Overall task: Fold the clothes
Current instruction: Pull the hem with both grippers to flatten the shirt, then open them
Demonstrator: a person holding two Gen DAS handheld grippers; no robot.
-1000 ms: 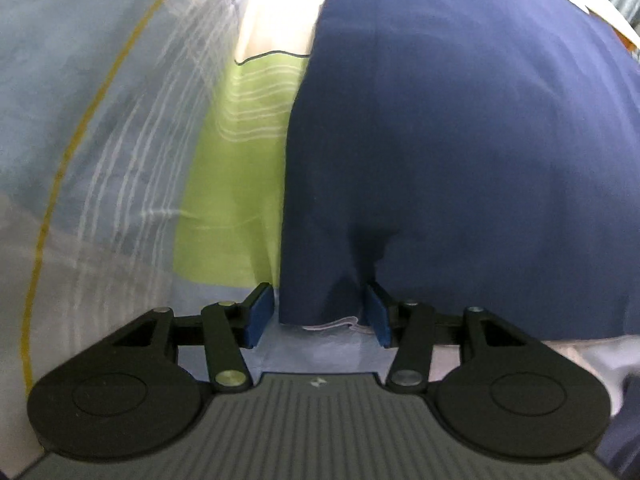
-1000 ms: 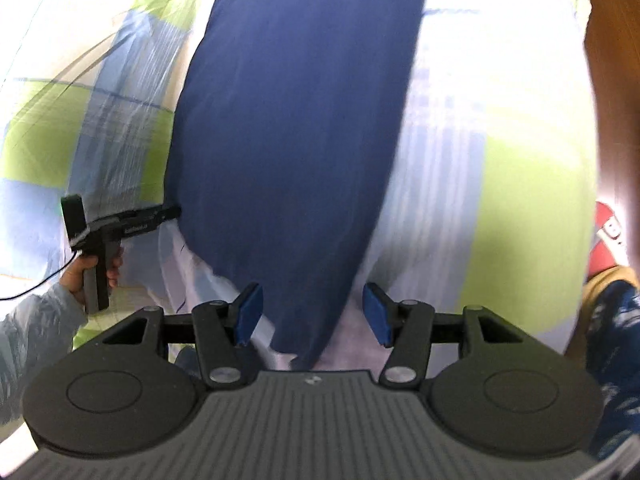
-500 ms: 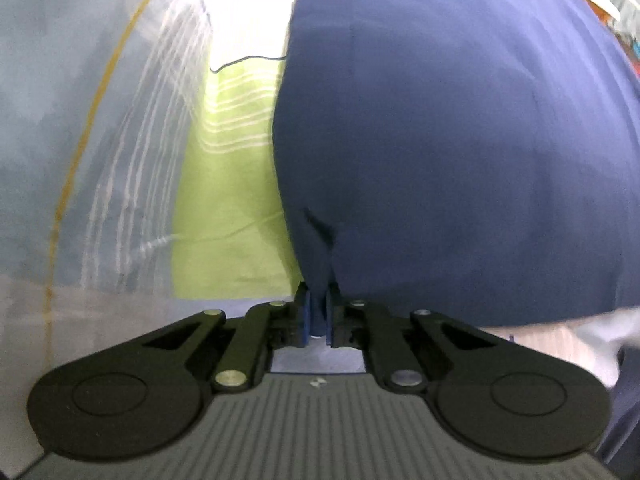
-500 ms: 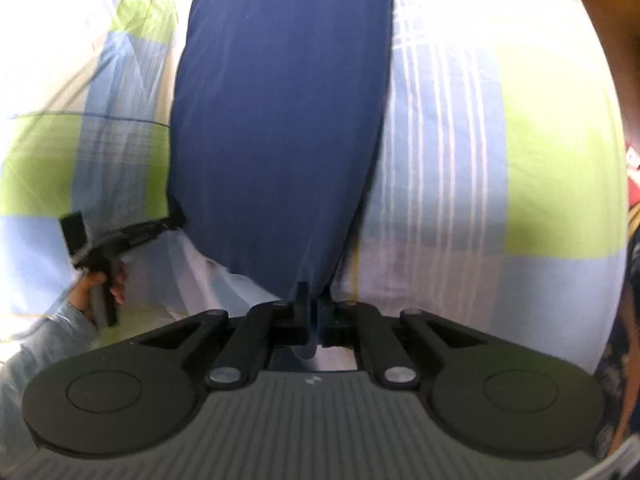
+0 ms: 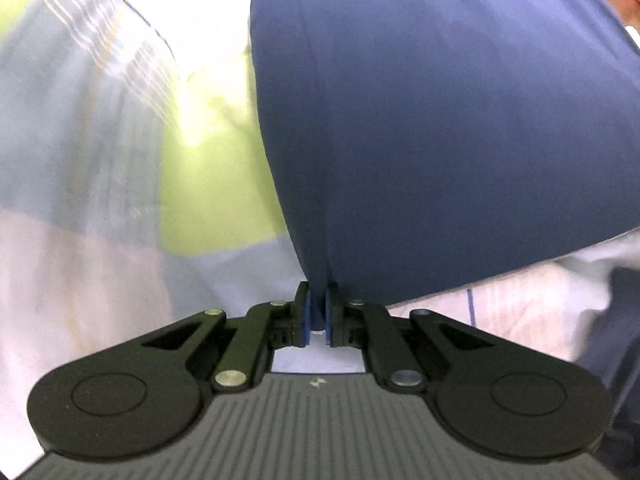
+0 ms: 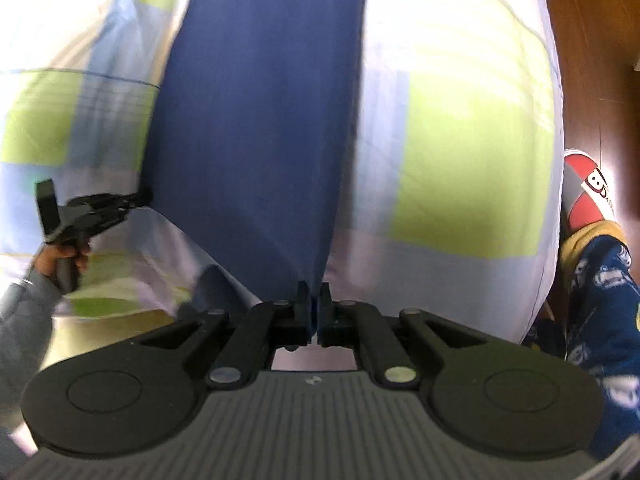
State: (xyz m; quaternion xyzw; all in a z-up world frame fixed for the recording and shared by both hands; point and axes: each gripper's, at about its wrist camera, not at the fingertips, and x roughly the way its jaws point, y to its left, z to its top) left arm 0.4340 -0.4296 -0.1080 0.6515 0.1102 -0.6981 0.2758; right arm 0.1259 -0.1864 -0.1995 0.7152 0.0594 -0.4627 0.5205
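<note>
I'm pinching the navy garment [image 5: 420, 128] on the checked bedsheet [image 6: 472, 152] with both grippers — left gripper [image 5: 319, 312], right gripper [image 6: 315, 308] — keeping them level, I judge, is evening the fold

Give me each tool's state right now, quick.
Left tool: closed, pinching the navy garment edge.
Right tool: closed, pinching the same navy garment's edge.
</note>
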